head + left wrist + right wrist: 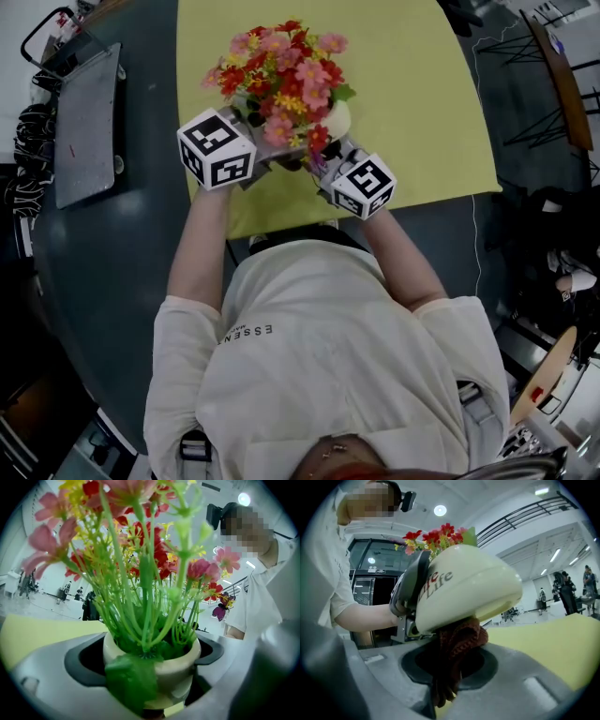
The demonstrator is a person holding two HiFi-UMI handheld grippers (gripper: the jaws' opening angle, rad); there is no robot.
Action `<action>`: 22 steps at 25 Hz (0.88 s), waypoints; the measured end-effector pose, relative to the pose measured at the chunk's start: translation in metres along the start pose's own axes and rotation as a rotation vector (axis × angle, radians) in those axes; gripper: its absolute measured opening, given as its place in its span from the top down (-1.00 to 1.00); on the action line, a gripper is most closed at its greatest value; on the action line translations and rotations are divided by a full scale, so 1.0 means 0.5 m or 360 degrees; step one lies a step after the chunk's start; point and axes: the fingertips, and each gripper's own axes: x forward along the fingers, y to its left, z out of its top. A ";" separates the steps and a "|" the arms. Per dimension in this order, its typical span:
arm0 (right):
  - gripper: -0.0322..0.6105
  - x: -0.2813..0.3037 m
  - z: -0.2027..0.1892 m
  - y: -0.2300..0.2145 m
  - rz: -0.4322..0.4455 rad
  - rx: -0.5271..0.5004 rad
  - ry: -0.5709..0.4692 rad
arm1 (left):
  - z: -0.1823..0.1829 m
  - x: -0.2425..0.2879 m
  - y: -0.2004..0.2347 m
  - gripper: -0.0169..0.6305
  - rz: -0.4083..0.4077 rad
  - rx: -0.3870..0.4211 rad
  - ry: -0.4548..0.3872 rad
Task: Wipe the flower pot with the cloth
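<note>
A cream flower pot (339, 120) with red, pink and yellow artificial flowers (281, 75) hangs tilted over the yellow mat (412, 84). My left gripper (265, 150) is shut on the pot (157, 667), with its black pads (84, 660) on either side of the rim. In the right gripper view the pot's rounded side (468, 590) bears the word "Life". My right gripper (447, 667) is shut on a dark red cloth (457, 641), which presses against the pot's lower side. In the head view the right gripper (325, 164) sits just right of the pot, and the cloth is mostly hidden.
The mat lies on a dark grey table (112, 272). A flat grey case (84, 122) lies at the table's left. A wooden chair (562, 75) stands on the floor at the far right. My own body fills the near side of the head view.
</note>
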 end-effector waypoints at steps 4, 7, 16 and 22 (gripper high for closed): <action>0.73 0.017 -0.026 0.038 0.0125 0.0008 0.0064 | -0.006 0.000 0.005 -0.80 0.0021 -0.0002 0.0006; 0.72 0.009 -0.038 0.017 0.0126 0.0052 0.0099 | 0.001 0.020 0.009 -0.80 0.0034 -0.0003 0.0001; 0.72 -0.066 -0.086 -0.193 -0.0490 0.0231 0.0188 | -0.053 -0.030 0.049 -0.80 0.0096 0.0031 0.0048; 0.72 -0.136 -0.075 -0.292 -0.0696 0.0231 0.0173 | -0.188 -0.022 0.058 -0.80 0.0125 0.0157 0.0255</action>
